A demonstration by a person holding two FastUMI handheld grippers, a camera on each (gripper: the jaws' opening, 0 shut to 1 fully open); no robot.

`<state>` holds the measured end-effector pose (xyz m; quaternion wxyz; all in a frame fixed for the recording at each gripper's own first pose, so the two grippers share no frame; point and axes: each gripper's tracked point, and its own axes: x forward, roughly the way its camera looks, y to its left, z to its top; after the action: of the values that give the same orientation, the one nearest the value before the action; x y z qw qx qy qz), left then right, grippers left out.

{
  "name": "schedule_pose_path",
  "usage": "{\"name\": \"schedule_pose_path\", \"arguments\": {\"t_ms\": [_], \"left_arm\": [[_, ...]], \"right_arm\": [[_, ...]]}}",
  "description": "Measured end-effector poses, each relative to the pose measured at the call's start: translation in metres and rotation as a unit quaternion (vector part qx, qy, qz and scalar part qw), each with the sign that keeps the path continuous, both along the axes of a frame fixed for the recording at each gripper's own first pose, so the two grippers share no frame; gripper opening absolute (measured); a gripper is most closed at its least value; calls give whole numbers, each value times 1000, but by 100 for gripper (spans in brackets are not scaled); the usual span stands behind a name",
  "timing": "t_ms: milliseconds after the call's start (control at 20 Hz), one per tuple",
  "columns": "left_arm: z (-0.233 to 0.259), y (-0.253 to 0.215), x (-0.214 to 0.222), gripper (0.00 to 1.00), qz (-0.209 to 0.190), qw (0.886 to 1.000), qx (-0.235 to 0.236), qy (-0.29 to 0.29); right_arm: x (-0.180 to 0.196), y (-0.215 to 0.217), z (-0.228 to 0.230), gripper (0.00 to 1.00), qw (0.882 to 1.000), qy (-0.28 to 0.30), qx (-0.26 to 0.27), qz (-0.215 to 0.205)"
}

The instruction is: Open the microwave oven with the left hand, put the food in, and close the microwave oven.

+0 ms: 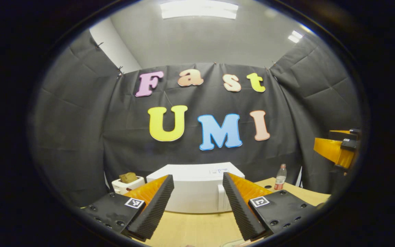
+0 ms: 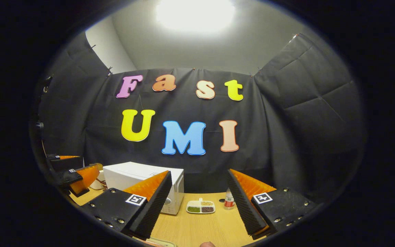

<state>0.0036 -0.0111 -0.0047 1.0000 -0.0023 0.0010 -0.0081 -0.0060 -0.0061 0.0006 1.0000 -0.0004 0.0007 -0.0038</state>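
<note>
Standing on wooden table (image 2: 197, 228): white microwave (image 2: 142, 180).

White microwave oven (image 1: 197, 188) stands closed on the table, upright.

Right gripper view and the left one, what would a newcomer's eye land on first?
Likely the white microwave, door closed, at the back of the wooden table against the black cloth. In the right gripper view a divided dish of food and a bottle sit to its right. Both tongs, left and right, hang open and empty.
</note>
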Motion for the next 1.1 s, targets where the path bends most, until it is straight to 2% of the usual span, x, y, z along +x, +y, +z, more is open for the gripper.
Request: {"name": "schedule_pose_path", "arguments": {"t_ms": [350,550,1100], "left_arm": [[-3,-8,23,95,-10,1000,-2,-6],[-10,-15,57,95,-17,1000,-4,-14],[-120,-68,153,96,-60,996,-3,70]], "right_arm": [[-3,-8,4,97,1000,0,-5,-11],[-11,-16,5,97,1000,2,-14,-25],[-39,-55,-4,97,994,32,-36,-93]]}}
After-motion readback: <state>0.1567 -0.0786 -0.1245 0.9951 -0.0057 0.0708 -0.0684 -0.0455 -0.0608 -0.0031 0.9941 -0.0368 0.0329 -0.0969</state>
